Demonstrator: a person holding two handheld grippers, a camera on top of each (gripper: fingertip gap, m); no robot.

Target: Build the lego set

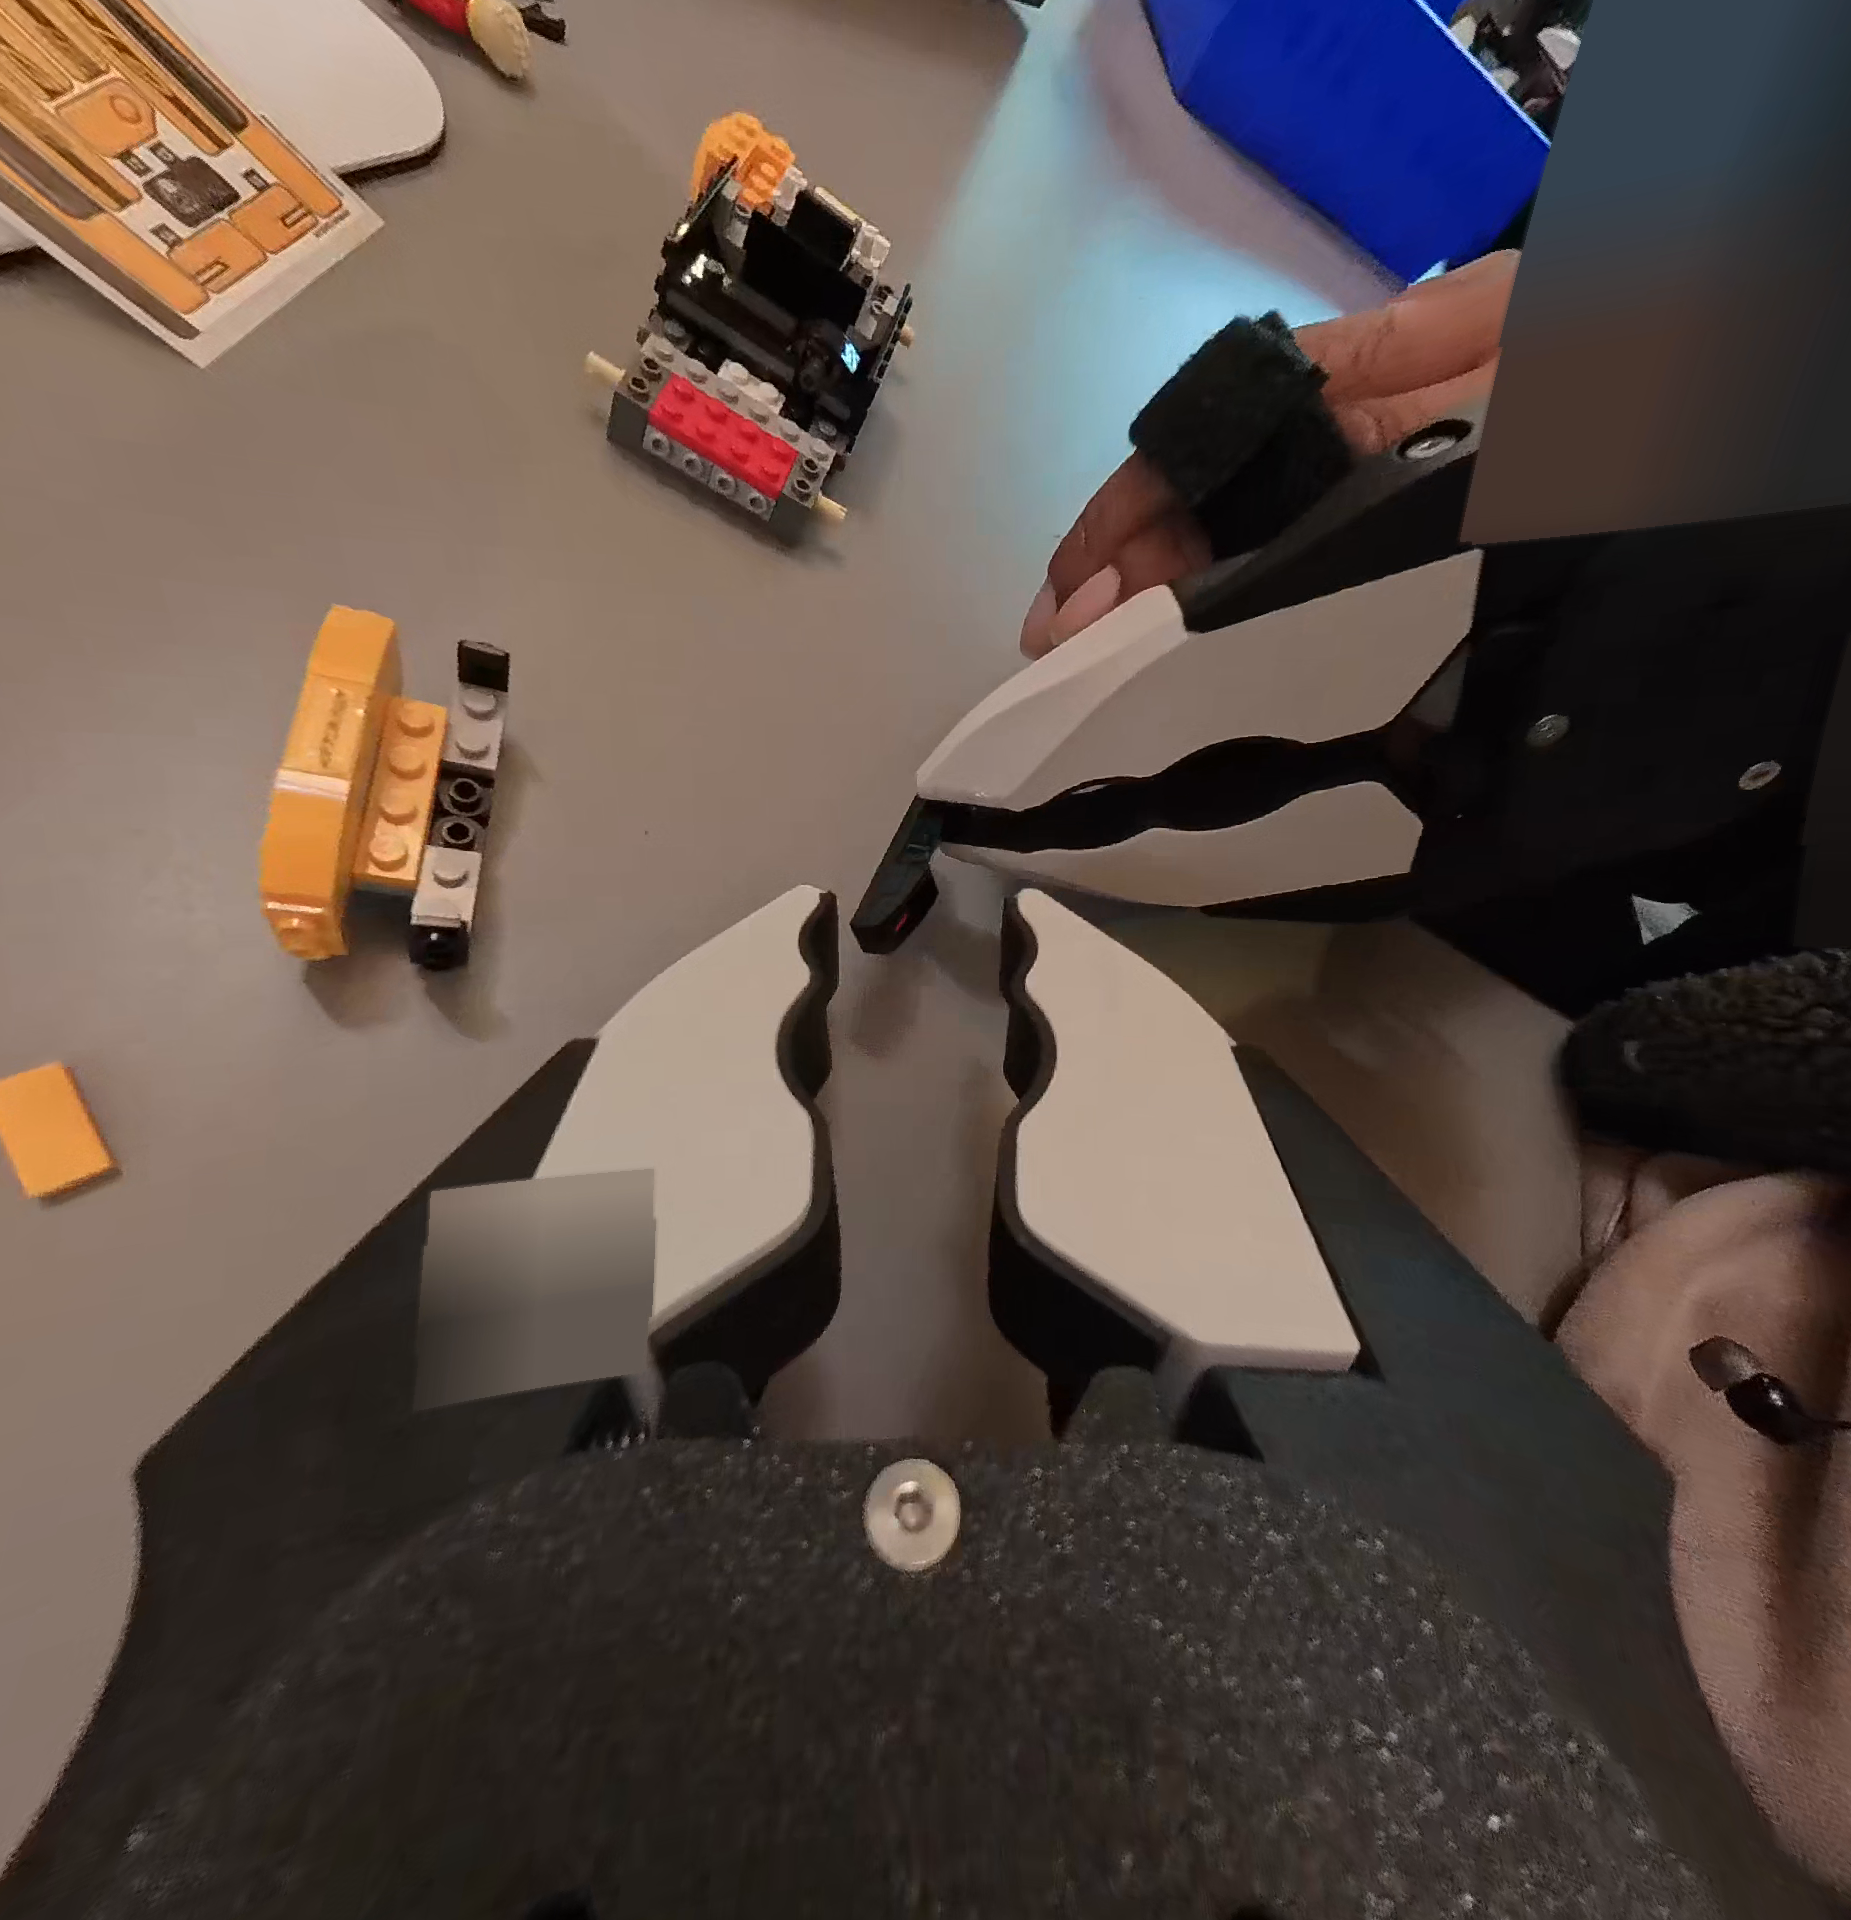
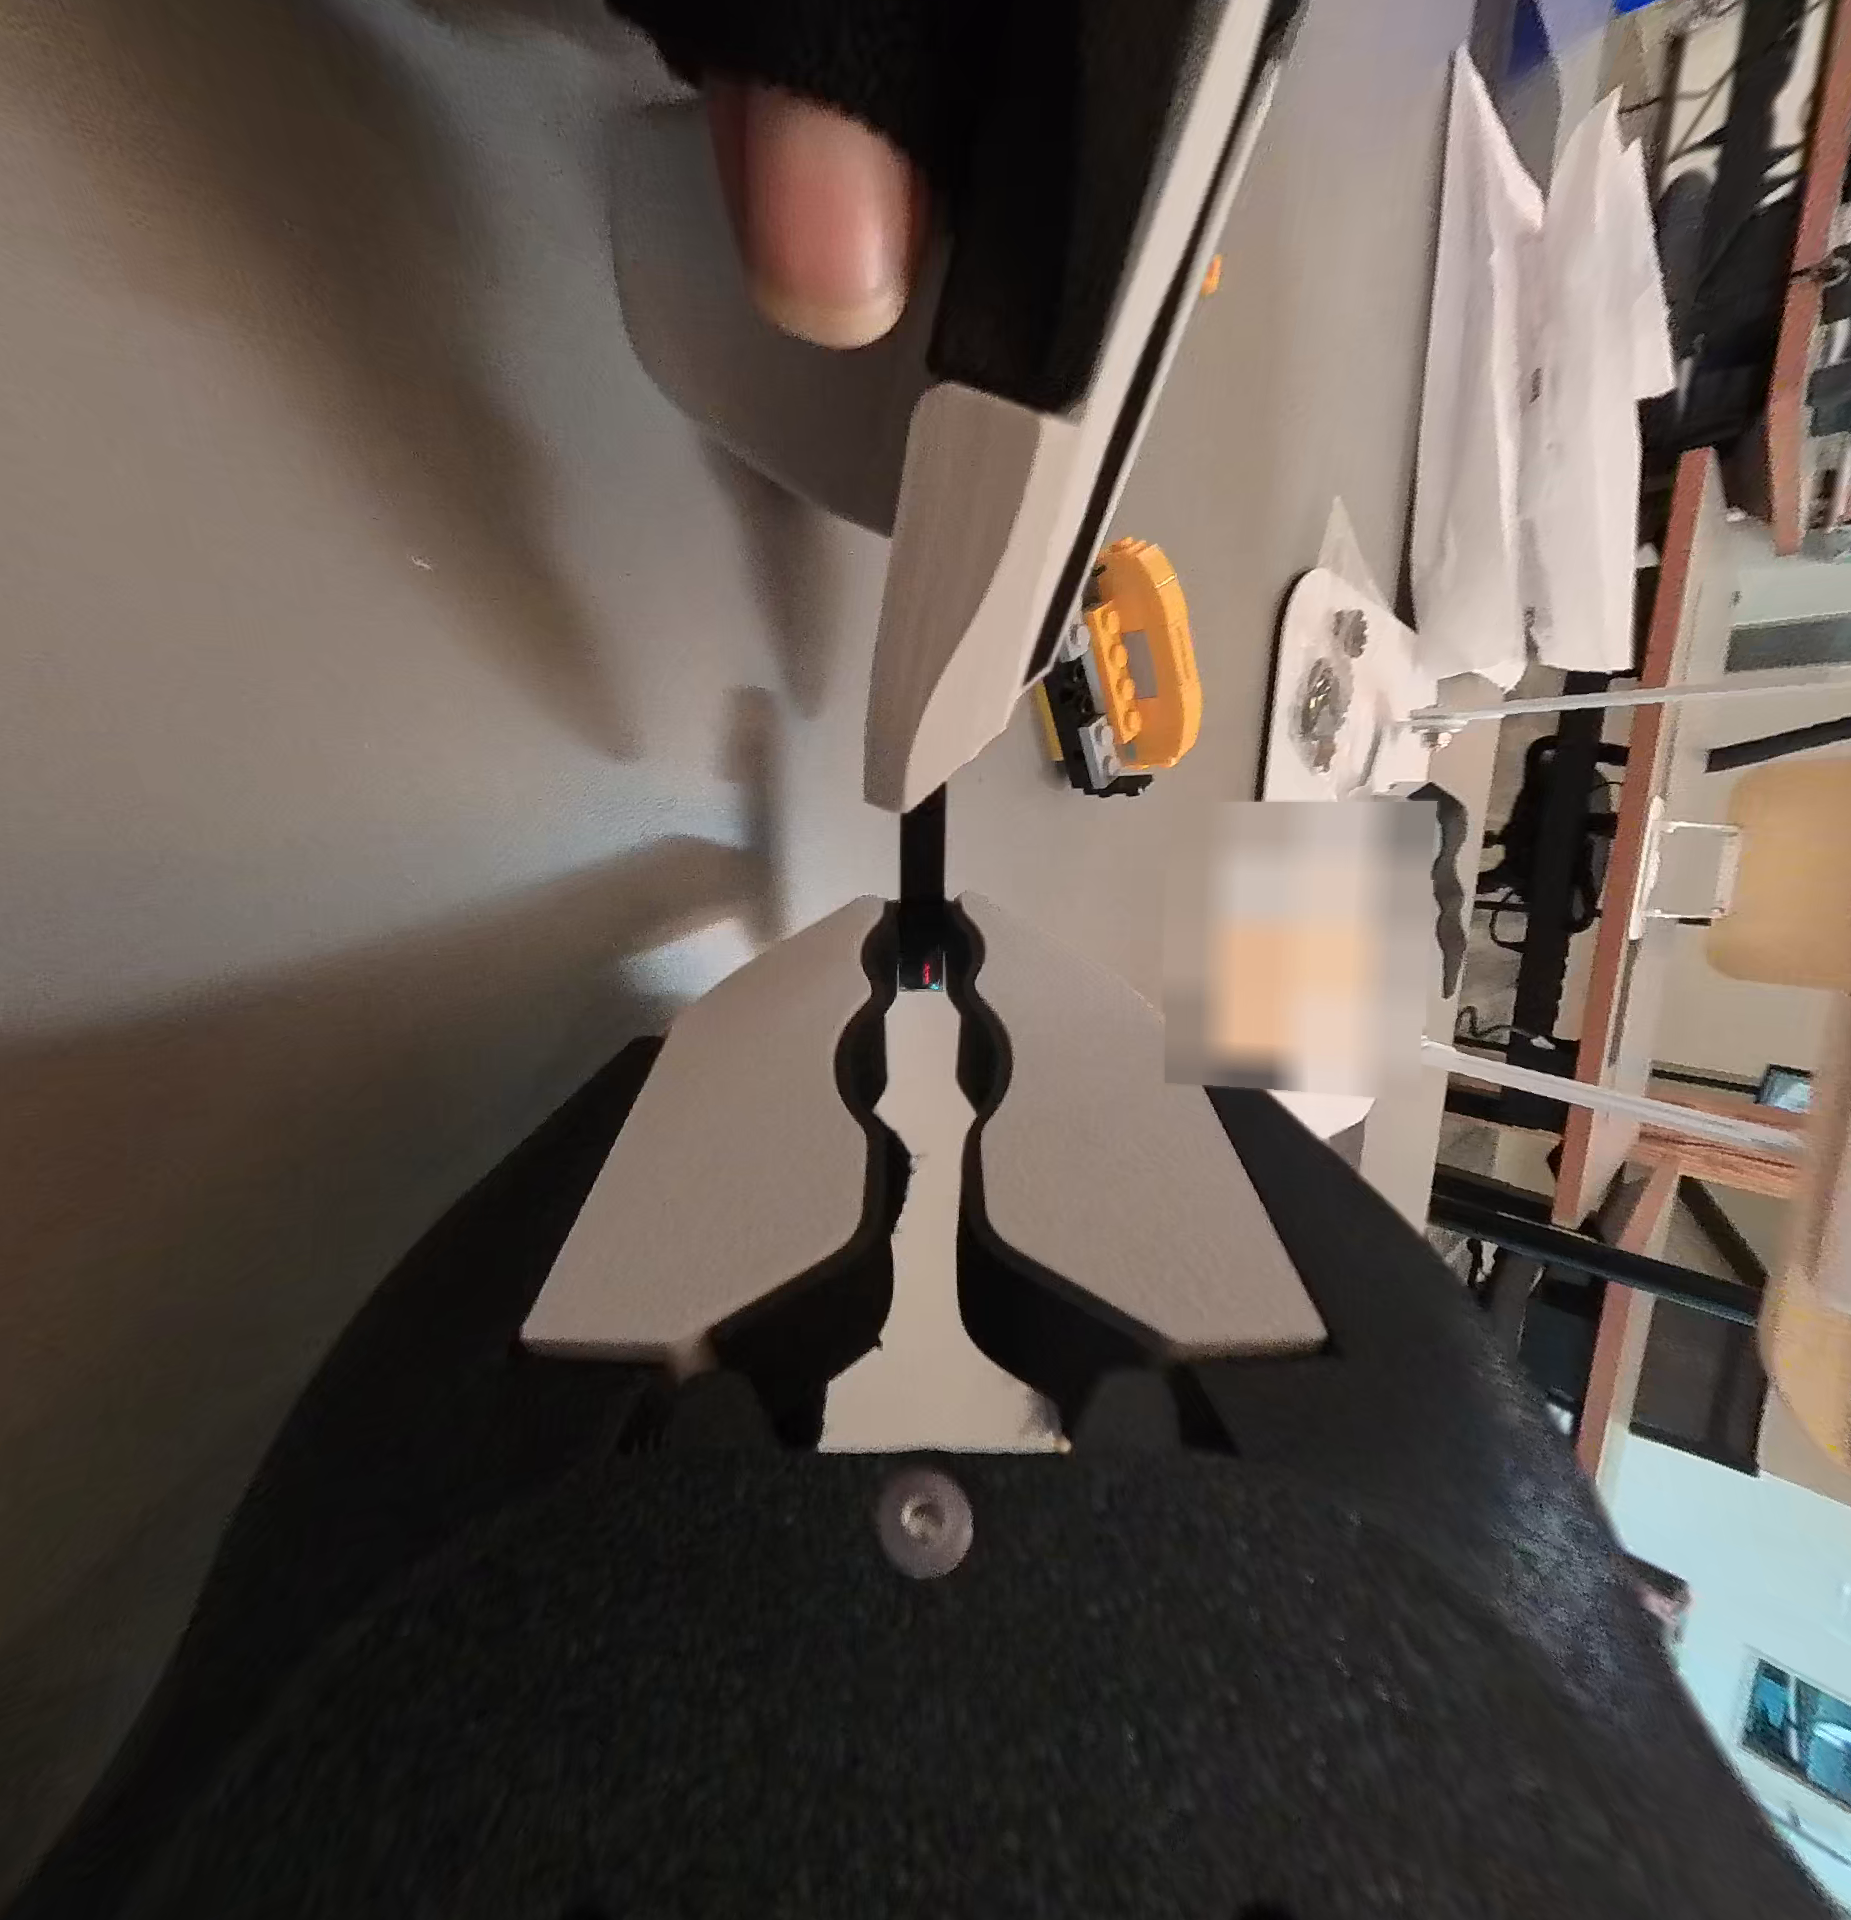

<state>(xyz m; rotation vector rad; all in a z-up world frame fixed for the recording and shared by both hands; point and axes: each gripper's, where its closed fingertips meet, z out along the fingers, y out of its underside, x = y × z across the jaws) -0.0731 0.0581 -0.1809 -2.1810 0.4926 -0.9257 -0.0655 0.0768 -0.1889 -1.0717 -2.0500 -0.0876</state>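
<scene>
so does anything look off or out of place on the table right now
Mostly no. The right gripper pinches a small black piece by one end, so it hangs tilted. One flat orange tile lies alone, apart from the orange sub-assembly and the black chassis.

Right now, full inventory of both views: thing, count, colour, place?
car chassis: 1, black, grey and red, far centre of table.
side section: 1, orange and grey, left of grippers.
flat tile: 1, orange, left edge.
sticker sheet: 1, orange and white, top left.
bin: 1, blue, top right.
table: 1, grey.
small black piece: 1, in right gripper's tips.
left gripper: 1, white and black, open around the piece.
right gripper: 1, shut on piece.
</scene>
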